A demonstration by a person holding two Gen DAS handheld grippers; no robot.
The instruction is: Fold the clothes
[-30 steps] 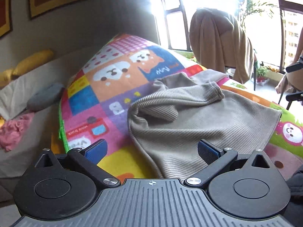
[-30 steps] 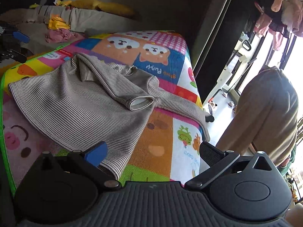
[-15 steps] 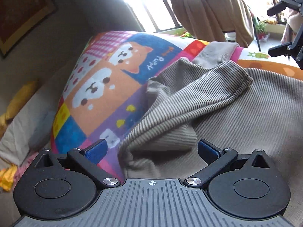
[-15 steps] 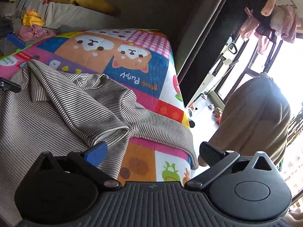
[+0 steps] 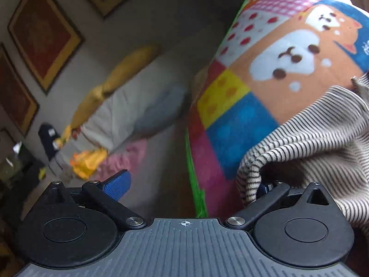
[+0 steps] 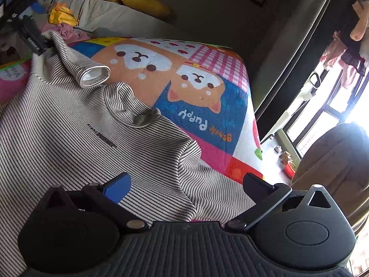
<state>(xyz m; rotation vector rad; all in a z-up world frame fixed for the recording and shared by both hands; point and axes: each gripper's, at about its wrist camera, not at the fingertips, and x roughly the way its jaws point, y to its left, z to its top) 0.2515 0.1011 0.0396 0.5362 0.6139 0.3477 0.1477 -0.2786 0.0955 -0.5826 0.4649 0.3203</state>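
1. Taking the striped sweater (image 6: 76, 143) as the landmark: it lies spread on the puppy-print play mat (image 6: 207, 115), collar toward the printed dogs, covering the mat's near left part in the right wrist view.
2. At the sweater's far left corner, one sleeve (image 6: 78, 62) is lifted and doubled back over the shoulder, its open cuff pointing toward the collar.
3. The left gripper (image 5: 191, 184) sits at that same sleeve edge. Its jaws stand wide; the left blue pad (image 5: 117, 184) hangs over the floor, clear of the cloth, while the right finger is tucked under a raised fold of the striped knit (image 5: 306, 147). The fold drapes over that finger only, so nothing is pinched.
4. Left of the sweater, beyond the mat's green edge, a grey cushion (image 5: 143, 110) and a long yellow pillow (image 5: 120, 73) lie against the wall, with pink and orange cloth (image 5: 110, 161) on the floor near them.
5. The right gripper (image 6: 186, 187) hovers over the sweater's right shoulder and sleeve, jaws wide apart, the blue pad (image 6: 117, 188) above the stripes and the dark pad (image 6: 256, 184) near the sleeve's outer edge; neither holds fabric.
6. Right of the sweater, past the mat's edge, a brown draped cloth (image 6: 332, 166) stands by the bright window (image 6: 322, 120).
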